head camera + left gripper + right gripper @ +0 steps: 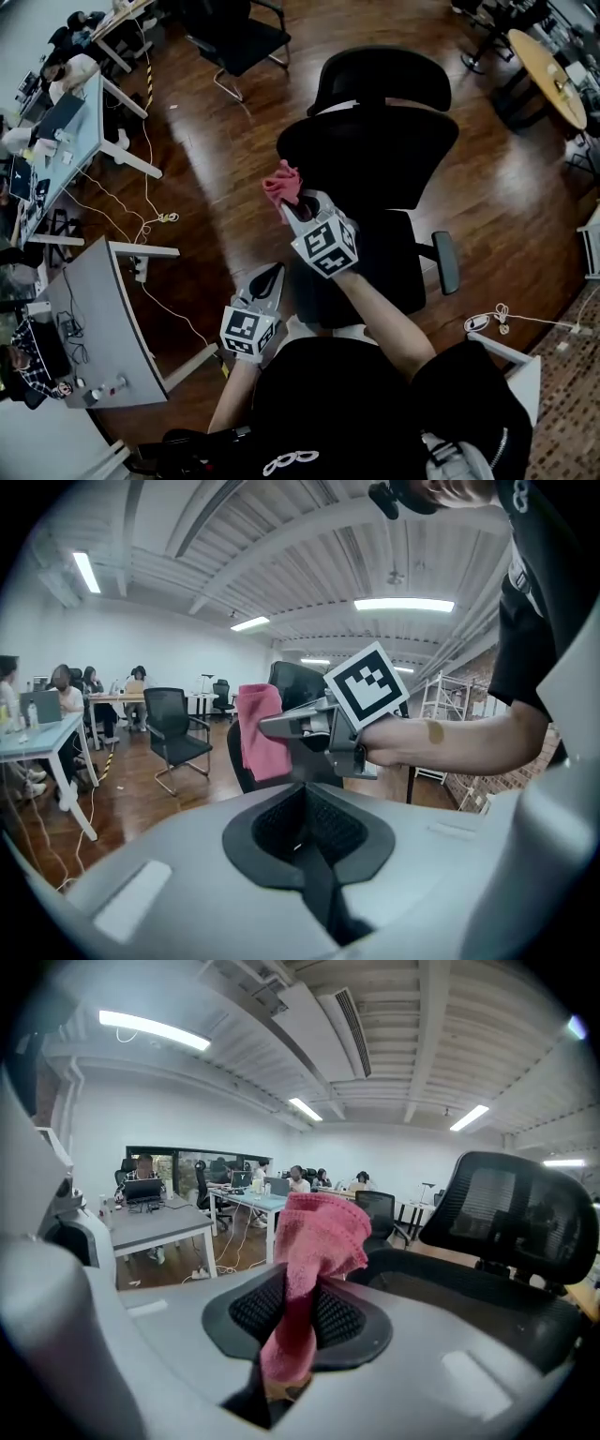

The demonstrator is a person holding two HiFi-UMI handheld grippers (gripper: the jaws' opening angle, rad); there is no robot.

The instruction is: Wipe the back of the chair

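I have the right gripper (292,1326) pinched shut on a pink cloth (314,1237): the jaws grip its lower part and the bunched upper end stands up past the fingertips. From the head view, that gripper is held out in front of me at the near-left edge of the black office chair (375,159), with the cloth right at the top rim of the backrest. I cannot tell whether the cloth touches the rim. In the right gripper view the curved backrest lies just to the right of the cloth, with the mesh headrest (511,1208) above it. The left gripper (305,832) has its jaws together with nothing between them. It hangs lower and closer to my body, beside the left edge of the seat, and it points towards the right gripper and the cloth. The chair stands on a dark wooden floor (216,178), with a grey desk (94,319) to the left and another black chair (234,37) further off.
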